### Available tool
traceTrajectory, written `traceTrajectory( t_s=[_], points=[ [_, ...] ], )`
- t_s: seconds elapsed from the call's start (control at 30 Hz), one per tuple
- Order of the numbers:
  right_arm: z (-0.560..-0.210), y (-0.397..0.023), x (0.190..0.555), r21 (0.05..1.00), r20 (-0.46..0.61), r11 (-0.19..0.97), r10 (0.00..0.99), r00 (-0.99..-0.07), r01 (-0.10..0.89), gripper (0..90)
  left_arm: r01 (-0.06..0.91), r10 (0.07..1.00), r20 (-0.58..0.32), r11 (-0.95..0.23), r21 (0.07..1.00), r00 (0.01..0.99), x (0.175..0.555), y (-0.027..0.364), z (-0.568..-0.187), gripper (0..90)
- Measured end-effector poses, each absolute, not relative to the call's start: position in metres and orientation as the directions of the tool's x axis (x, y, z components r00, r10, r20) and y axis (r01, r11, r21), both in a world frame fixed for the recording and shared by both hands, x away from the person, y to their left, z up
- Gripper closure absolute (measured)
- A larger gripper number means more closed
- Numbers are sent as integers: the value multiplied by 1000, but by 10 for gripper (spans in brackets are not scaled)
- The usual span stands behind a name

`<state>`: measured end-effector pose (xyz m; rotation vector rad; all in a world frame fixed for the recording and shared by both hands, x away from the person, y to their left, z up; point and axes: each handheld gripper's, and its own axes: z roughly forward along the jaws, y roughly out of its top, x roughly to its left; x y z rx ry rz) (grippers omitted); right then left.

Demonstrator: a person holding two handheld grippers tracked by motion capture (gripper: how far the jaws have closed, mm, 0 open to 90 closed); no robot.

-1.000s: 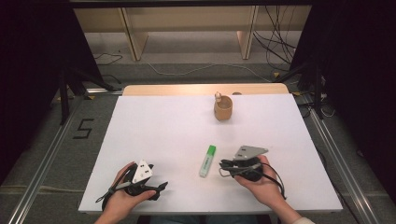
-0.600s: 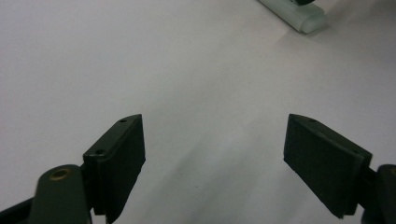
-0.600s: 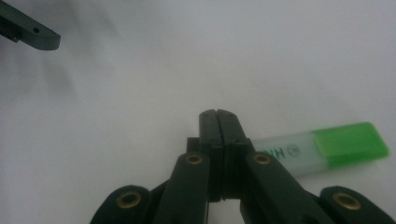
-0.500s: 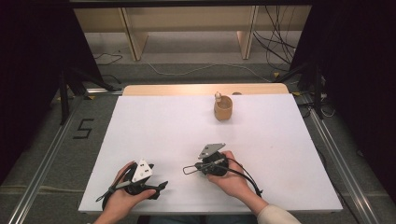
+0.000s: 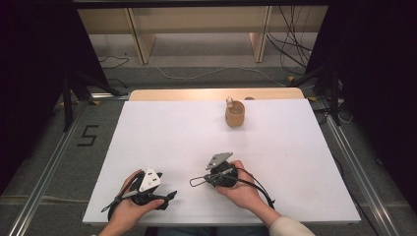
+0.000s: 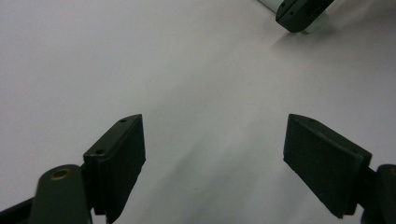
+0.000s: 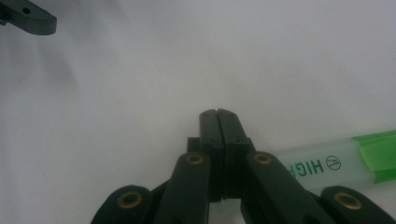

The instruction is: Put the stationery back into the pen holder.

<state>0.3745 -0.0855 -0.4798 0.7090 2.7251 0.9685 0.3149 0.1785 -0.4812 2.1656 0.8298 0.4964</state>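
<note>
Highlighter [image 7: 336, 163] lies flat on the white table [image 5: 162, 132], just beside the right gripper [image 7: 218, 114], whose jaws press together empty. Left gripper [image 6: 215, 154] gapes wide. Light, stiff, slick plastic: looks best pinched mid-barrel.

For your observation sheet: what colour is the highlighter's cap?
Bright green, on the highlighter; the right gripper view shows it best.
</note>
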Motion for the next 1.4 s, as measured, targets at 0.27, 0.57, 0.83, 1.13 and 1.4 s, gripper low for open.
traceTrajectory(
  t_s=[0.27,0.57,0.83,1.13,1.4],
  points=[
    [-478,-90,371,602,11,690,497,-868,403,900,403,690,85,-514,757,719,314,179,-481,207],
    [-477,-107,368,577,21,693,518,-855,433,900,403,691,84,-511,759,718,314,180,-481,208],
    [-473,-133,367,547,27,684,563,-826,483,900,401,693,86,-508,762,715,314,180,-480,207],
    [-473,-155,373,529,9,670,610,-792,522,900,400,694,88,-508,763,715,313,180,-480,208],
    [-473,-165,379,530,4,653,636,-772,540,889,399,694,87,-507,764,714,313,180,-480,208]
  ],
)
